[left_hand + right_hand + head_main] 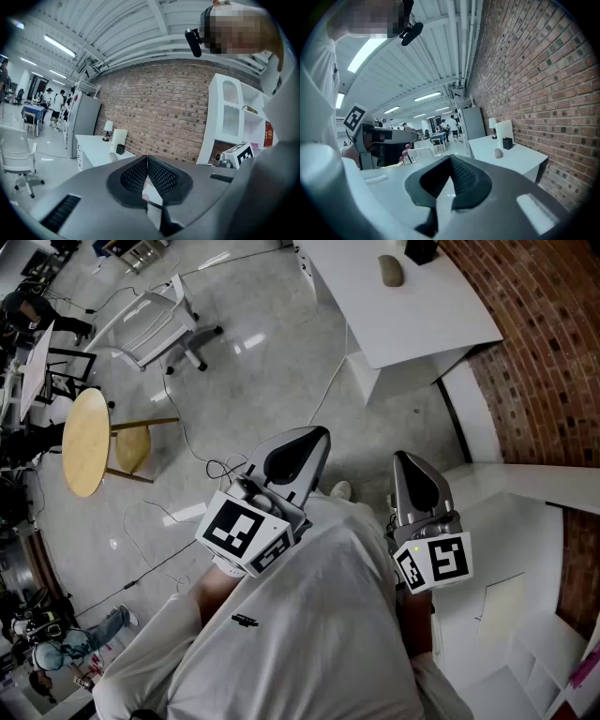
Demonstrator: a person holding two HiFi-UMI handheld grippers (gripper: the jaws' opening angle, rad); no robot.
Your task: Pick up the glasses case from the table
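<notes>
1. Left gripper (147, 158) first: its fingers (135, 177) sit pressed together at the tips, with nothing between them.
2. Right gripper (451, 158) next: its fingers (464, 180) meet tip to tip as well, and they are empty.
3. Both pairs tilt slightly downward, side by side in front of the person's white shirt (309, 643).
4. Well ahead of both sets of fingertips stands the white desk (422, 315). The glasses case (391, 271), a grey oval, lies on it, well apart from any finger.
5. A black pot (422, 249) stands just beside the case, and a brick wall (544, 352) runs along to the right of the right fingers.
</notes>
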